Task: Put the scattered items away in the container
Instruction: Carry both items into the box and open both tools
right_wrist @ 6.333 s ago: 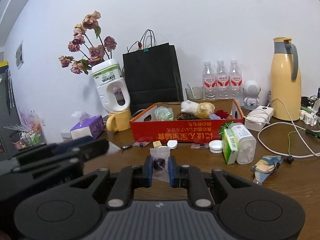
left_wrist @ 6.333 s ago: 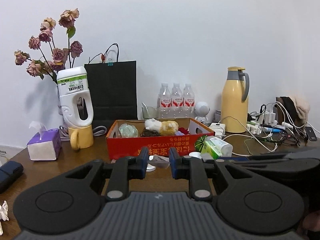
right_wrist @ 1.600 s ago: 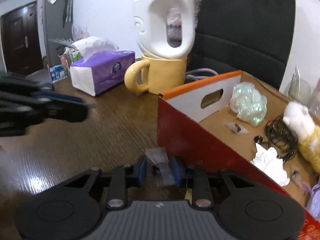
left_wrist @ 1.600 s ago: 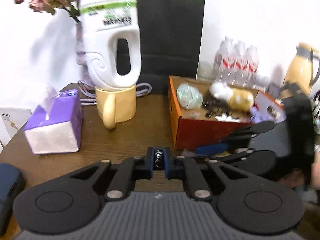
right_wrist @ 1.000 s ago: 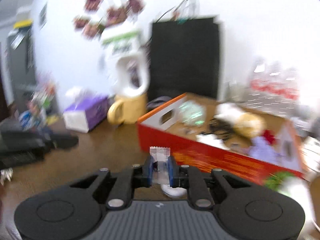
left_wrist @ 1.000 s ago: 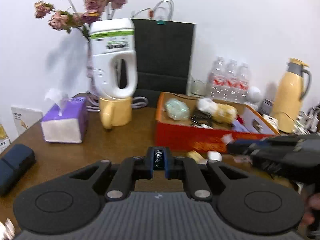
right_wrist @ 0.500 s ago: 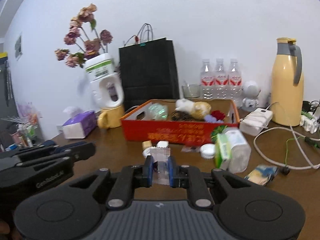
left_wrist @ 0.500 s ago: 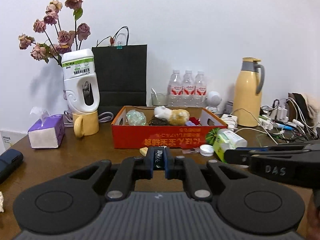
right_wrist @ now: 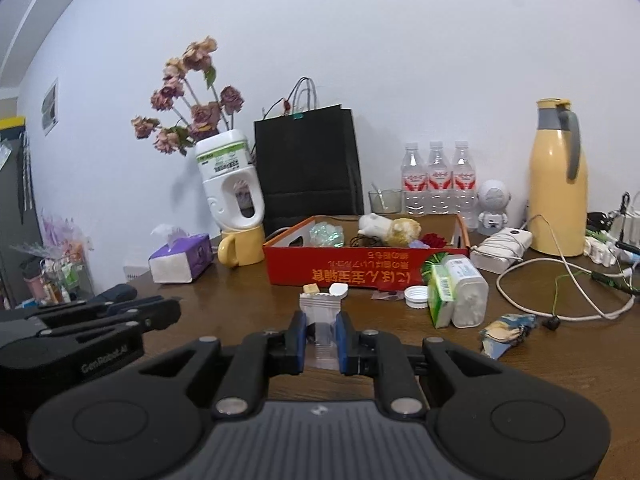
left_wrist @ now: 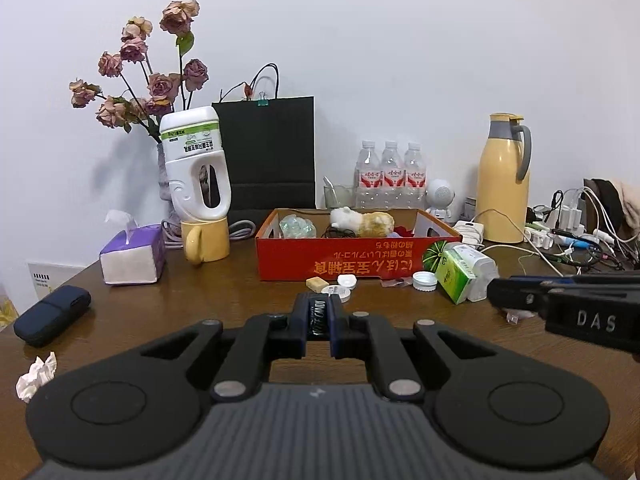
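Left gripper (left_wrist: 319, 316): we clench a dark candy packet (left_wrist: 318, 313). Right gripper (right_wrist: 319, 334): clear sachet (right_wrist: 320, 322) grasped, unseen leftward. Red box (right_wrist: 352, 274) beyond; bare desk (right_wrist: 224, 312) between.

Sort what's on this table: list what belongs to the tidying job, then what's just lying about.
Job:
red box
clear sachet, held in the right gripper
dark packet, held in the left gripper
white bottle cap
cotton swab tub

Lying about:
yellow thermos
black bag
tissue box
water bottles
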Tool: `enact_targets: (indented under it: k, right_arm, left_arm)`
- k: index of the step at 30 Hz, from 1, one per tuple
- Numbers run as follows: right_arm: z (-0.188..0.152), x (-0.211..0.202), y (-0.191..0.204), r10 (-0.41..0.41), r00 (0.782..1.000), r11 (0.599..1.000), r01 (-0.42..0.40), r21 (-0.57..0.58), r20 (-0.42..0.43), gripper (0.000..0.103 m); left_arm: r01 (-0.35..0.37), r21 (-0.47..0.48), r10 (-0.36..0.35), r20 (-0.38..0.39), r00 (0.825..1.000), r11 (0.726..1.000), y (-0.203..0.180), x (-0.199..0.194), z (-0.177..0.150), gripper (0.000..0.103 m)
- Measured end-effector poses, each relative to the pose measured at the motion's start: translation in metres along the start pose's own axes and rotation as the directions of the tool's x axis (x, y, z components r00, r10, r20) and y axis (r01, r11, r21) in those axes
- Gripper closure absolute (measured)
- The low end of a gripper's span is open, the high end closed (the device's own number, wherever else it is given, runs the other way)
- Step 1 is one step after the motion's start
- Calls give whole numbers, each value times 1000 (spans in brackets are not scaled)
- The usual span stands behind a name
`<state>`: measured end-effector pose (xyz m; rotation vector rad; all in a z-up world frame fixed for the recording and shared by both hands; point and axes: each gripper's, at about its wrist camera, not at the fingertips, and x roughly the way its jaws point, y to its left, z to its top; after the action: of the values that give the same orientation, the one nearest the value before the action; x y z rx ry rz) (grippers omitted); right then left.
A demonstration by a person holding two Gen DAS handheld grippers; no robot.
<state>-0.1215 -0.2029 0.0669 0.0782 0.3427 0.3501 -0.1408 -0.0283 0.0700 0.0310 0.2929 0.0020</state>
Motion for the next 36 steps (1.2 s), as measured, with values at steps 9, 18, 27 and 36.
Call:
enact_targets:
  k: [9,18,27,36]
  right_arm:
    - [21,32,-26,-36,999,999,35,34,8,89]
    - [93,115,-68,-70,996,997,68,30,63,89]
    - [148,253,-145,-130,968,987,146,62,-217,89]
    - [142,347,-177,-121,861,978,188,88,-495,89]
  left_arm:
    - [39,-15,-40,-44,998,999,8,52,15,93]
    - [91,7,-91,15,996,996,18,163,90,92]
    - [63,-26,-67,-259,964,998,34,328,140,92]
    - [52,41,-24,-510,860,998,41,422,106,92]
